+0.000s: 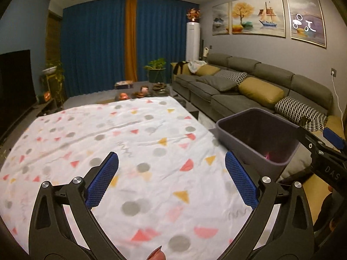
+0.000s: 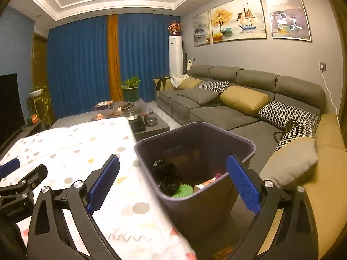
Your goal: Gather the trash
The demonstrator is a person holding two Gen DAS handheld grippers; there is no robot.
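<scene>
- Left wrist view: your left gripper [image 1: 171,181] stands with its jaws spread wide and nothing between them. Its blue pads [image 1: 103,182] have a fine mesh texture and sit on black, angular arms with silver bolts.
- Below the fingers lies a white tablecloth [image 1: 121,143], soft and slightly creased, printed with grey dots and pink and yellow triangles and half-circles. No trash lies on the part you see.
- The trash bin [image 1: 256,138] stands to the right of the right-hand pad, just off the cloth's edge. It is a dark grey, smooth plastic tub with rounded corners; something pink shows near its bottom.
- Your right gripper [image 1: 325,145] enters at the right edge, beside the bin.
- Behind it runs a grey fabric sofa [image 1: 249,80] with mustard and houndstooth cushions.
- Right wrist view: your right gripper [image 2: 173,181] is likewise wide open and holds nothing.
- The trash bin [image 2: 195,208] stands between the two blue pads [image 2: 244,184], a little beyond them, touching neither.
- Inside the bin you see a crumpled black mass [image 2: 166,177], a spiky green ball [image 2: 183,189], and pale and pink scraps that are too small to name.
- The tablecloth [image 2: 71,140] lies left of the bin, its edge hanging blurred in front of it.
- Your left gripper [image 2: 19,179] shows at the left edge, over the cloth.
</scene>
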